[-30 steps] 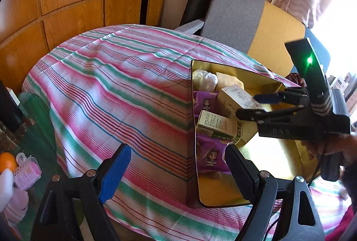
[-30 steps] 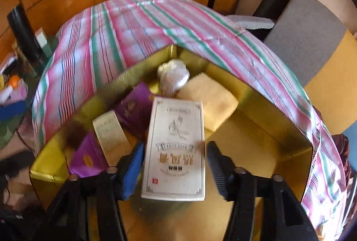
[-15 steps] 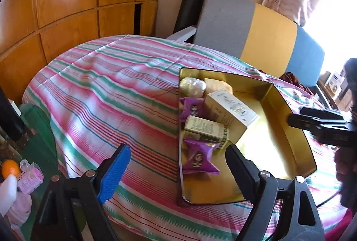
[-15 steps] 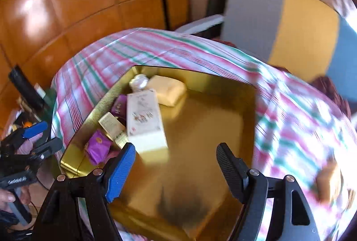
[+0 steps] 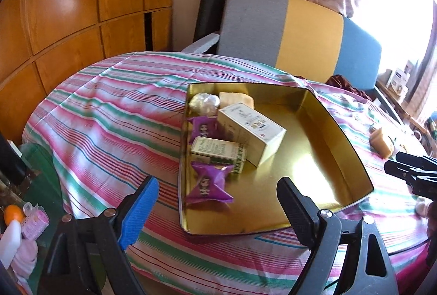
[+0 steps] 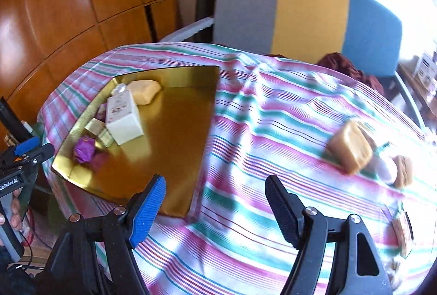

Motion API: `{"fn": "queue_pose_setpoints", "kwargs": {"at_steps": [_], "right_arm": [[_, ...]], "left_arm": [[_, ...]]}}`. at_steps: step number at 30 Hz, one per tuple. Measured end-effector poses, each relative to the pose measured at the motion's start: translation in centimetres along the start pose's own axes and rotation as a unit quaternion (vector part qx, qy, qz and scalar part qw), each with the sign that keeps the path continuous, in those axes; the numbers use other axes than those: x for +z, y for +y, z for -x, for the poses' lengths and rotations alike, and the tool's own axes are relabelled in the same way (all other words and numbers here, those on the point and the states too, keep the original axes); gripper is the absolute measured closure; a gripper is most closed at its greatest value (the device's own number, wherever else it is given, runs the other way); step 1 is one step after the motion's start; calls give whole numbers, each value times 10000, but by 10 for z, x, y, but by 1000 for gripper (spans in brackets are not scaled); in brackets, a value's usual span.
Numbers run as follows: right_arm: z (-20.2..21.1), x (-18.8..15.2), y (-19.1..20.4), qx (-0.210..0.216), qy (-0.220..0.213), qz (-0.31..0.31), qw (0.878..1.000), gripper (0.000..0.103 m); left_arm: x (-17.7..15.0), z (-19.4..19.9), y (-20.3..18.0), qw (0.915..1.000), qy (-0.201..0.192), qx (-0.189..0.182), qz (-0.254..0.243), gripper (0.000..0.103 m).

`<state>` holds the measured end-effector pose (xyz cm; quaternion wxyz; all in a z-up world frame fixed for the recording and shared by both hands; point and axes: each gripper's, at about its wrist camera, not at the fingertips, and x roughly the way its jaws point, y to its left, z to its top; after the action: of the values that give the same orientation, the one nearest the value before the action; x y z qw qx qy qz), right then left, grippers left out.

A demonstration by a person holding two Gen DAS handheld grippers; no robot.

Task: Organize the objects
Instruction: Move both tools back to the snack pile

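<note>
A gold tin tray [image 5: 341, 142] [image 6: 174, 131] sits on the striped tablecloth. In it lie a white box [image 5: 251, 131] [image 6: 123, 114], a small green-lettered box [image 5: 218, 151], two purple sachets [image 5: 209, 183], a tan cake [image 5: 236, 99] and a silvery wrapped ball [image 5: 204, 102]. My left gripper [image 5: 215, 210] is open and empty, just before the tray's near edge. My right gripper [image 6: 215, 204] is open and empty over bare cloth, right of the tray. A tan wrapped block [image 6: 351, 150] lies on the cloth to its far right.
More small wrapped items [image 6: 401, 172] lie at the table's right edge. A grey, yellow and blue chair back [image 5: 295, 32] stands behind the table. Wood panelling is at the left. Bottles and an orange item [image 5: 12, 214] sit low on the left.
The right gripper let go of the white box in the tray, opened, and swung out to the right over the cloth. The left gripper drew back a little.
</note>
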<state>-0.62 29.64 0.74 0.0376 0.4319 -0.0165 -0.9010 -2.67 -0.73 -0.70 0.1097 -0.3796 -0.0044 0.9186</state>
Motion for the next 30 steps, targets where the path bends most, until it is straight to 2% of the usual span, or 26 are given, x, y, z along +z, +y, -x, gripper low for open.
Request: {"fn": "queue_pose_setpoints", "kwargs": {"at_steps": [7,12,18,21,24,27,30], "right_arm": [[11,-15,-28,-212,-36,-289,9994,27],[28,-23,-63,-567,-122,-562,9967,27],[56,-38,-132,-1089,-254,-1463,9829,27],[66,-51,-172,-1342,-358,-2108,9676,27],[72,-71,-211,-1530,-523,-2877,9440,27],[74,-90,-241,-1371,-517,-3687,9180,26],[85,-101,-253,-1348,-709,-4046,9017,26]], "left_arm": [[-1,3,-22,9996,-2,-88,-284,14],[1,3,-38,9986,-15,-209,-490,14],[9,3,-63,9959,-65,-472,-772,14],[12,0,-78,9939,-34,-598,-921,14],[16,-1,-96,9919,-52,-677,-1069,14],[18,-1,-114,9894,-13,-838,-1188,14],[21,-3,-135,9864,36,-995,-1312,14]]}}
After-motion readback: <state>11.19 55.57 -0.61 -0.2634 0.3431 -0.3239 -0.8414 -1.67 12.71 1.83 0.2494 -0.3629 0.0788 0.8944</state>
